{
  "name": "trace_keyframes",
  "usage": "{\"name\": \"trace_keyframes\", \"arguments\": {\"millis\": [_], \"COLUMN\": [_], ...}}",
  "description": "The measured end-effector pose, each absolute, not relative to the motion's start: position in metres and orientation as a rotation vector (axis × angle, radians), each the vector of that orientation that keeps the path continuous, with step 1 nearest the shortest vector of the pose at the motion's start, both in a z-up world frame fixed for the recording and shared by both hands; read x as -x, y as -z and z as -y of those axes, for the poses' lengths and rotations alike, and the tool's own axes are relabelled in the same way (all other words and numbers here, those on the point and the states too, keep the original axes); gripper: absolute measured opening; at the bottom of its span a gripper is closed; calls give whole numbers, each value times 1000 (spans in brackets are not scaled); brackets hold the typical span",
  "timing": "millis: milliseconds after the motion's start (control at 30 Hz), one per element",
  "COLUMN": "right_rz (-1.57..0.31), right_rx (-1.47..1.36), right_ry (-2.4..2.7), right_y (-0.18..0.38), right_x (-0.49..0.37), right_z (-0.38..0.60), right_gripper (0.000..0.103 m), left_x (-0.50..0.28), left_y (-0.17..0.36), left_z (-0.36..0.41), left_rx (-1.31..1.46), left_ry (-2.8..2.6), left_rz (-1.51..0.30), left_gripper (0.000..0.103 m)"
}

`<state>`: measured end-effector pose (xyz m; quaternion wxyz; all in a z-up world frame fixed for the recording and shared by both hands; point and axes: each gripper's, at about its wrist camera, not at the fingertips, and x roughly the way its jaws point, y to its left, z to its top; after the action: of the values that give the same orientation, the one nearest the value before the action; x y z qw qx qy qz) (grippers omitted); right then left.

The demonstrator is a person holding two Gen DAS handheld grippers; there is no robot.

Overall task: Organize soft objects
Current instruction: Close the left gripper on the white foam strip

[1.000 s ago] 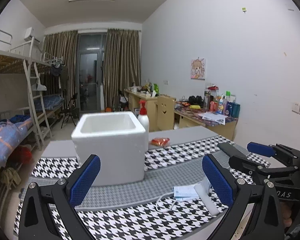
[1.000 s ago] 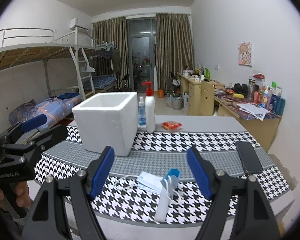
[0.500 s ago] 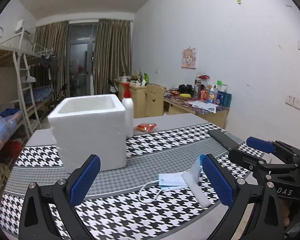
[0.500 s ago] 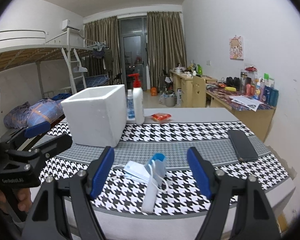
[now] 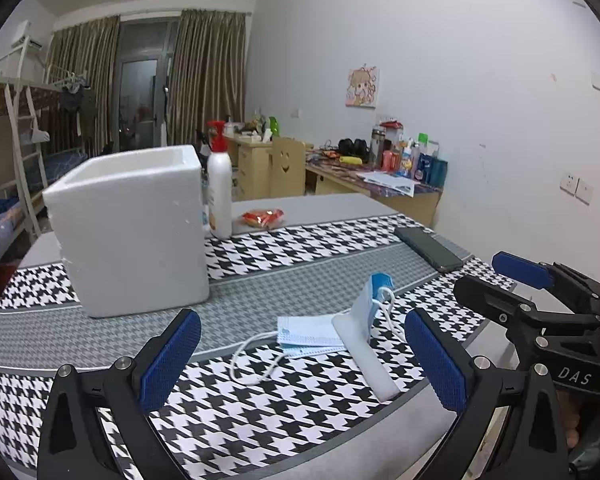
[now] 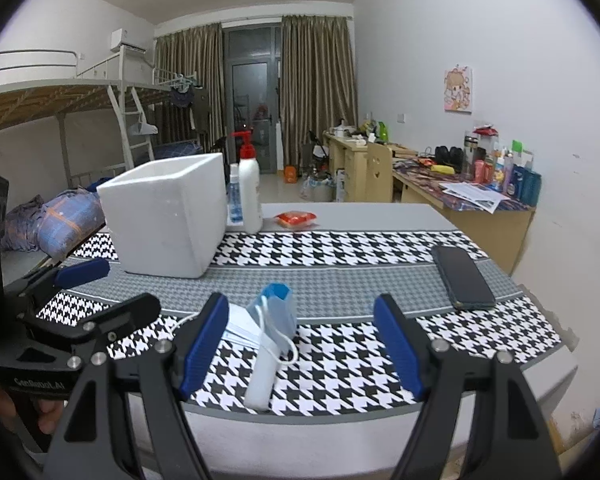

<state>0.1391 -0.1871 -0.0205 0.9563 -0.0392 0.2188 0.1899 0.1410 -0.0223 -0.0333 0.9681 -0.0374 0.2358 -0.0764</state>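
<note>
A flat light-blue face mask lies on the houndstooth cloth near the table's front edge. A second blue mask stands folded against a white tube beside it. My left gripper is open, low over the front edge, with the masks just ahead between its fingers. My right gripper is open too, with the folded mask and the tube ahead of its left finger. Each gripper shows in the other's view: the right gripper, the left gripper. A white foam box stands open-topped behind.
A dark phone lies on the cloth at the right. Behind the foam box stand a white pump bottle and a small blue spray bottle. A red snack packet lies farther back. A bunk bed and desks fill the room beyond.
Both grippers have sunk toward the table and come closer to the masks. The left view has swung right, bringing the masks between its fingers. Both stay open.
</note>
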Motion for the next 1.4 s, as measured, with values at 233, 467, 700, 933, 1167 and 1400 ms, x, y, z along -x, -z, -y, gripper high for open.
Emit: {"name": "trace_keyframes", "arguments": {"millis": [233,467,700,933,1167,1400], "right_rz": [-476,-515,-537,-570,-572,-593], "right_rx": [82,86,86,75,65,61], "right_ry": [-376,-344,-337,-347,-394,-429], "right_y": [33,46,54,62,54,59], "right_x": [-144,-153,-161,-169,-174,-187], "right_z": [196,210,220,230,235,232], "right_gripper": [79,79,79,79,79,79], "left_x": [-155,-171,-190,-205,-215,-219], "left_y": [48,63,82,100,111,114], "left_z": [34,50,60,75,85,93], "left_rx": [76,69,64,49,52,45], "left_ry": [163,180,175,184,171,165], "left_rz": [-529,-583,-653,-730,-775,-788], "left_gripper": [102,102,101,89,76,50]}}
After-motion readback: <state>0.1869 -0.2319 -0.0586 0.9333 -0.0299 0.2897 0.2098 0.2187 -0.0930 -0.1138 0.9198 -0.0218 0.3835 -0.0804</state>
